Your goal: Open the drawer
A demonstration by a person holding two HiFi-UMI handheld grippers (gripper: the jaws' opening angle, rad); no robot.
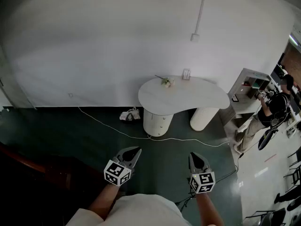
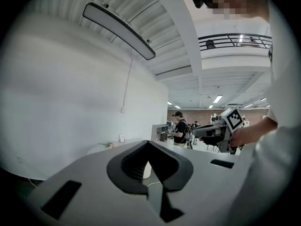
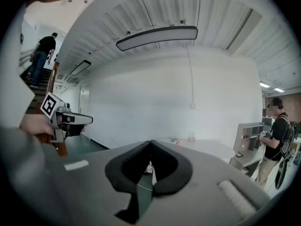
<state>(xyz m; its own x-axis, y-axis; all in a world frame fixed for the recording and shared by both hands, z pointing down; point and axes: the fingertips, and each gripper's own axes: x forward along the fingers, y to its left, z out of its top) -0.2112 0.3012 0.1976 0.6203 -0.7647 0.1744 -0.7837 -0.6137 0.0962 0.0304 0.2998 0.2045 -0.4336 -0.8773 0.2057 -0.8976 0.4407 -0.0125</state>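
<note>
Closest to the head camera is the person's pale top (image 1: 141, 211), with both forearms reaching forward from it. The left gripper (image 1: 136, 150) and right gripper (image 1: 194, 155) are held side by side over a dark green floor (image 1: 70, 131), each pointing slightly downward. Each gripper's own view shows its dark jaws pressed together at the tips with nothing between them.

Only the head view shows the drawer (image 1: 156, 119). It is in a round white pedestal under a curvy white table (image 1: 188, 95) against the wall, and it looks closed, well apart from both grippers. A white cable (image 1: 113, 128) crosses the floor in front of the pedestal, and a small bundle (image 1: 130, 115) lies on the floor beside it.

The left gripper view alone shows an upper-level railing (image 2: 235, 40) and a long ceiling light (image 2: 117, 29). The right gripper view alone shows a staircase (image 3: 40, 86) with someone on it. A bystander (image 1: 272, 109) stands by a shelf unit (image 1: 247, 88) at the right.
</note>
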